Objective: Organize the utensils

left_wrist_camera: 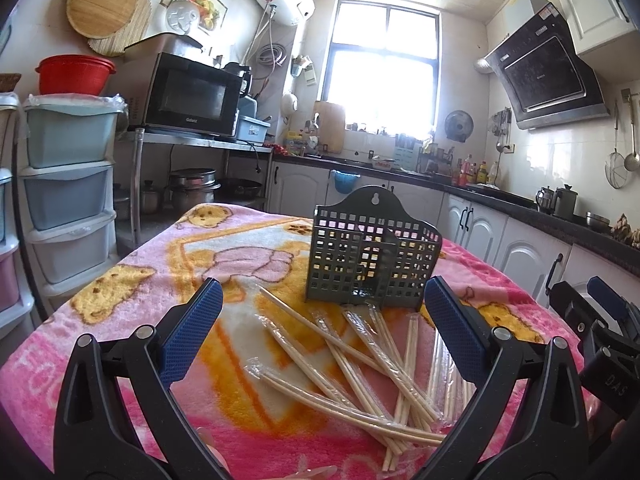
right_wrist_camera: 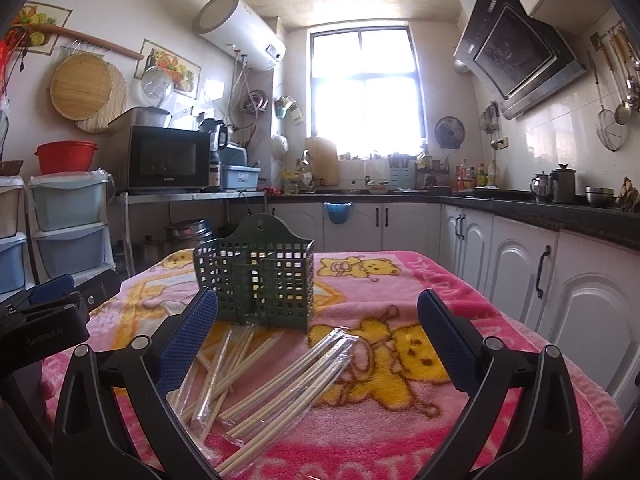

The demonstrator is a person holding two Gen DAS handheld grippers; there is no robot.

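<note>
A dark green perforated utensil holder (left_wrist_camera: 372, 256) (right_wrist_camera: 256, 276) stands upright on a table covered by a pink cartoon blanket (left_wrist_camera: 132, 292) (right_wrist_camera: 400, 272). It looks empty through its holes. In front of it lie several pairs of wooden chopsticks in clear plastic sleeves (left_wrist_camera: 360, 360) (right_wrist_camera: 272, 376), scattered and crossing. My left gripper (left_wrist_camera: 324, 320) is open above the pile with nothing between its blue pads. My right gripper (right_wrist_camera: 318, 332) is also open and holds nothing, hovering over the chopsticks nearer the table's right side. Each gripper shows at the edge of the other's view.
Stacked plastic drawers (left_wrist_camera: 68, 184) stand left of the table. A microwave (left_wrist_camera: 188, 96) sits on a metal shelf behind, with pots below. White cabinets and a dark counter (right_wrist_camera: 540, 212) run along the right. The window (right_wrist_camera: 364, 88) glares brightly.
</note>
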